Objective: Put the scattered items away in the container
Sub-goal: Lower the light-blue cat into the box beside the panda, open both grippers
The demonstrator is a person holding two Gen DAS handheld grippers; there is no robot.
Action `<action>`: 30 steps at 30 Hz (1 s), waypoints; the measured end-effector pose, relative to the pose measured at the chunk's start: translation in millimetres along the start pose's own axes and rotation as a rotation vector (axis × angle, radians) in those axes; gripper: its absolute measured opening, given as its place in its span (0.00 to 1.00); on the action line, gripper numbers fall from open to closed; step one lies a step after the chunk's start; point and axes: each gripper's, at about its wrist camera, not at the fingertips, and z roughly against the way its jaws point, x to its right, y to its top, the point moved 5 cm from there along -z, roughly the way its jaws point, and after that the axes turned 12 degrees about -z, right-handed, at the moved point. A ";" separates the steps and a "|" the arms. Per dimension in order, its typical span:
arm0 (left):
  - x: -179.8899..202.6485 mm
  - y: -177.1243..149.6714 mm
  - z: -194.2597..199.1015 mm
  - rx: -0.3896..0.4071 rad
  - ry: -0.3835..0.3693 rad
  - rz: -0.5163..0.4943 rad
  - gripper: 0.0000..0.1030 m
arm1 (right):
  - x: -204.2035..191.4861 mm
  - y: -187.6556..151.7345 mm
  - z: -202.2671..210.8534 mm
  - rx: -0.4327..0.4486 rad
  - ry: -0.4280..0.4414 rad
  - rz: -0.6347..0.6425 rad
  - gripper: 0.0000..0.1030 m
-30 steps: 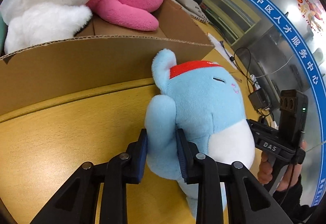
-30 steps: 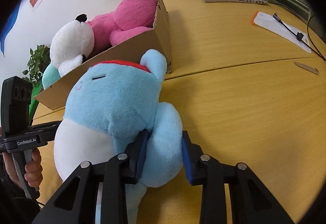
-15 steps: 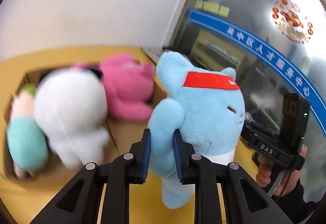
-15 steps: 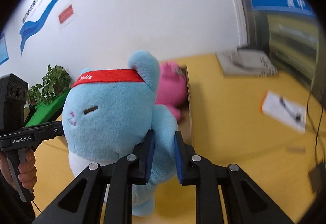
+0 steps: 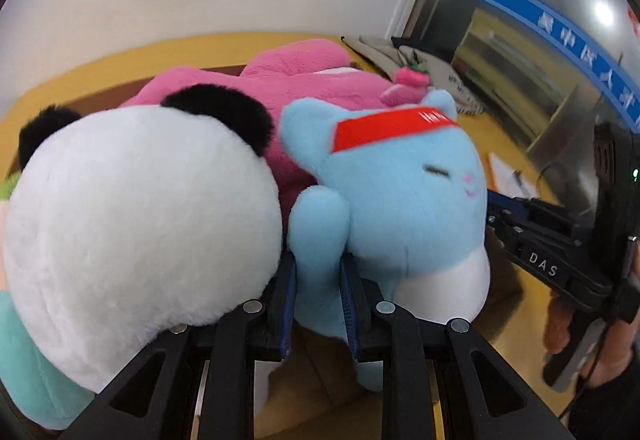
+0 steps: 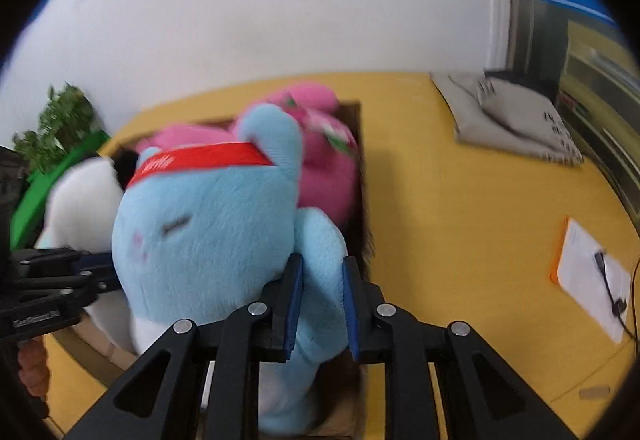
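1. As two handheld grippers are carrying it, the blue plush cat [image 5: 400,207] is hanging over the cardboard box [image 6: 362,175], pressed against the panda plush [image 5: 136,224] and the pink plush [image 5: 304,87] already lying inside.
2. The left gripper [image 5: 318,296] is clamping one of the cat's arms between its blue pads, and the right gripper [image 6: 320,296] is clamping the other arm; the right jaws are reading as having just eased slightly wider, with the arm squeezed between them in both views.
3. The toy is looking light and very soft, its arms visibly bulging above the pads, so it is likely yielding rather than slipping; the thin arms are serving as the natural handles, since the round head is too wide for these jaws.
4. The box is sitting on a yellow wooden table [image 6: 460,199], which is also holding a folded grey bag [image 6: 512,119] and an orange-edged notepad [image 6: 588,272] well apart from it.
5. Behind, a white wall, a green potted plant [image 6: 60,119] and a glazed partition with a blue band [image 5: 532,15] are framing the room.
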 end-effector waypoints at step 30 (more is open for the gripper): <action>-25.7 -148.8 199.5 0.199 0.247 0.110 0.86 | -91.9 -59.9 152.5 0.238 0.074 0.118 0.81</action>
